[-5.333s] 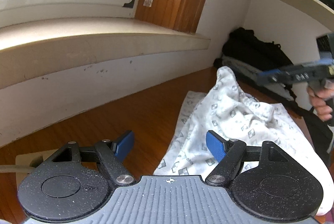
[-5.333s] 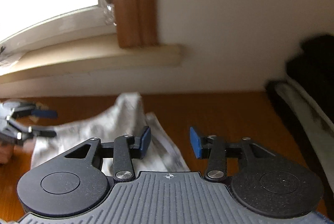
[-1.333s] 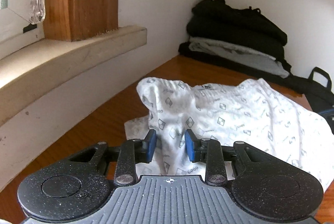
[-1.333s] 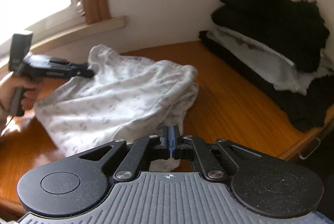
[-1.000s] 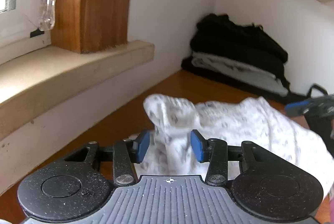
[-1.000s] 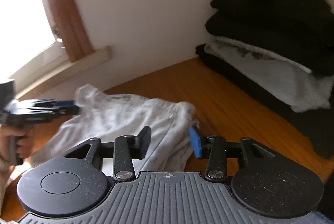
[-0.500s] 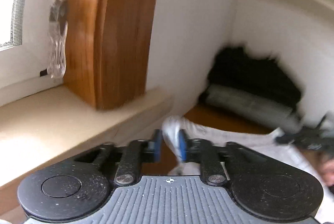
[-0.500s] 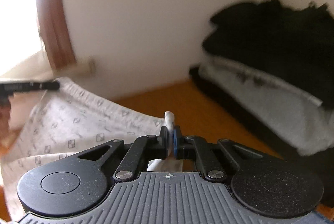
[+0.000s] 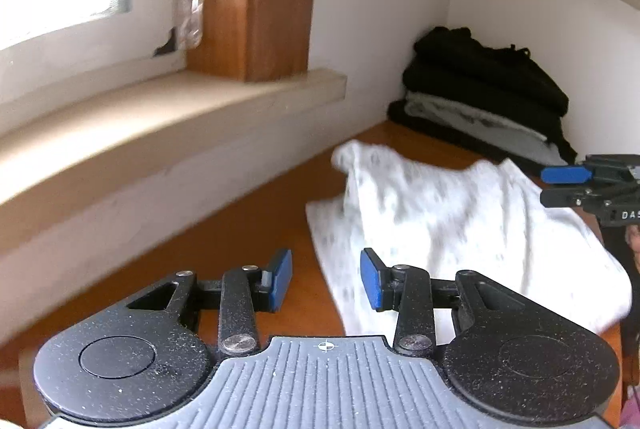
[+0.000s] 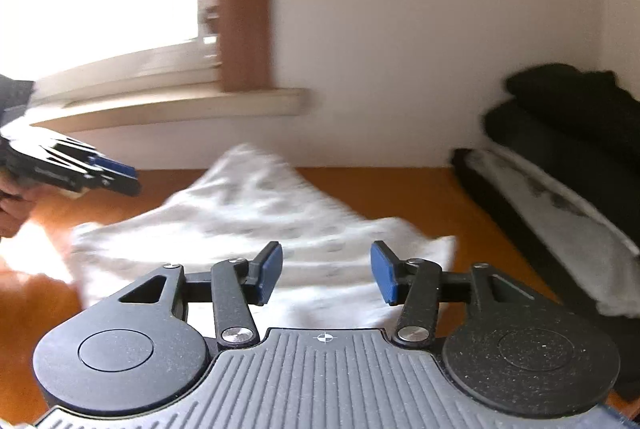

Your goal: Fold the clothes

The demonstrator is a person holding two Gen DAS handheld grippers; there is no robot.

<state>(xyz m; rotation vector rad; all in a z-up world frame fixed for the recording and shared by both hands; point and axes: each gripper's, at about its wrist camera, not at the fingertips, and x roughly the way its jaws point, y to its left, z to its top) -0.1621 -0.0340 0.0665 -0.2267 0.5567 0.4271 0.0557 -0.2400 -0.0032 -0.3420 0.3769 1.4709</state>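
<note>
White patterned garment (image 9: 440, 225) lies loosely heaped on the wooden worktop (image 9: 248, 229) — both the left claw (image 9: 326, 281) and right claw (image 10: 326, 273) have just been opening, nothing between their pads.

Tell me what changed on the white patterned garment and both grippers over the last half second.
Both grippers let go. The left gripper had a raised fold pinched; its jaws have just been opening and stand apart with nothing between them. The right gripper had an edge clamped; its jaws have just been opening, empty too. The white patterned garment dropped back onto the wooden table. The pile of dark clothes stayed in the corner.
</note>
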